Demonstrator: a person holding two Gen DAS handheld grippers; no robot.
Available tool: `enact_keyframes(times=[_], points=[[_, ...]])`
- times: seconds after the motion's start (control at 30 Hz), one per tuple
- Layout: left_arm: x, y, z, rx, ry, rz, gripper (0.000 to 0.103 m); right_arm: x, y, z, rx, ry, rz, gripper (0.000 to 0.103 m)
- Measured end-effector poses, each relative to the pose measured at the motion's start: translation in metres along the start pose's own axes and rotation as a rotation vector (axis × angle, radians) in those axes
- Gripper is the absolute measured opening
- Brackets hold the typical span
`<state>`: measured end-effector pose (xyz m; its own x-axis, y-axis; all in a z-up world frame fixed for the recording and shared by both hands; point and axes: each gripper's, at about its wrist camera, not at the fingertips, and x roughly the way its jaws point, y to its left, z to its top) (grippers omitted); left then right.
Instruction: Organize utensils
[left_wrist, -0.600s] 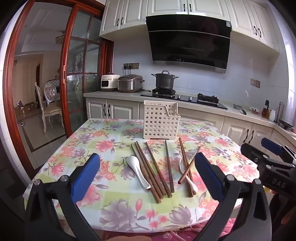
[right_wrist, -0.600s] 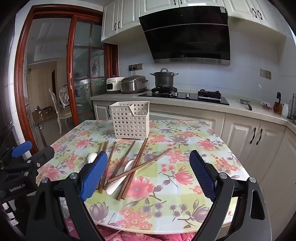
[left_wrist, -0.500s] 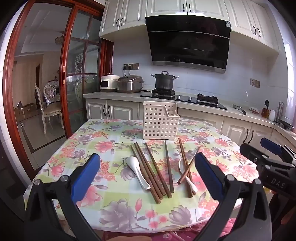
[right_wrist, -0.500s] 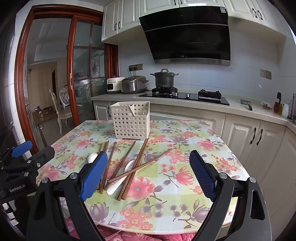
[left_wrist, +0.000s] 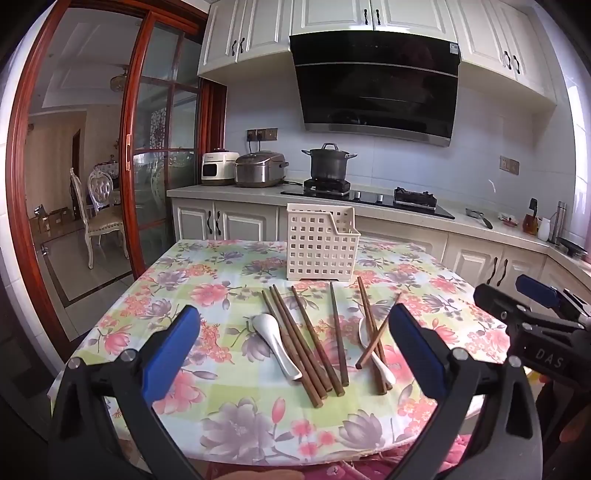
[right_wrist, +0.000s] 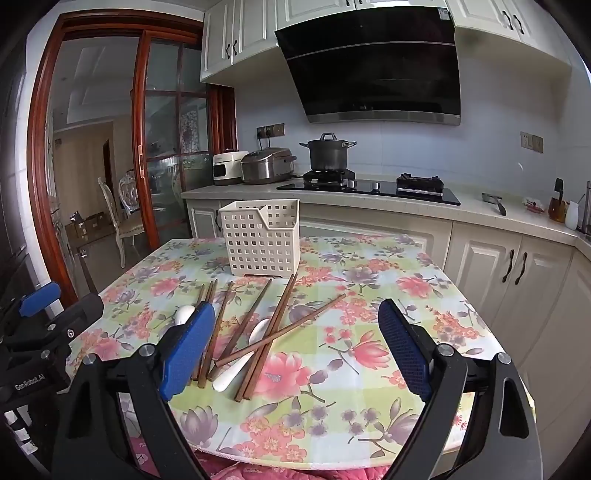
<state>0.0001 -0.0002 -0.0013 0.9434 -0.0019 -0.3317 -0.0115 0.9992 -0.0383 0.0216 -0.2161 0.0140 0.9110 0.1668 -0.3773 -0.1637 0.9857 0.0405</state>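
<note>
Your wooden chopsticks (left_wrist: 301, 334) and 2 white spoons (left_wrist: 275, 345) lie loose on the floral counter (left_wrist: 184, 284), just in front of the white slotted basket (left_wrist: 321, 245). Your left hand-held gripper (left_wrist: 295, 349) and right hand-held gripper (right_wrist: 293, 347) hover spread wide, grasping nothing.

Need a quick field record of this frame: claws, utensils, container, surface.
left claw: open, empty, hovering at the near table edge
right claw: open, empty, hovering at the near table edge
chopsticks: brown, loose on the table, one crossing others on the right
spoons: two white, left spoon, right spoon partly under chopsticks
basket: white perforated, upright behind the utensils
table: floral cloth
</note>
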Motion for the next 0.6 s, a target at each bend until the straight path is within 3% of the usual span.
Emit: enact_keyframes(times=[0.6], points=[[-0.0015,0.0003,0.0018,0.0,0.002,0.001,0.099,0.0044,0.0005,-0.0008,-0.006,0.002,0.007,0.085]])
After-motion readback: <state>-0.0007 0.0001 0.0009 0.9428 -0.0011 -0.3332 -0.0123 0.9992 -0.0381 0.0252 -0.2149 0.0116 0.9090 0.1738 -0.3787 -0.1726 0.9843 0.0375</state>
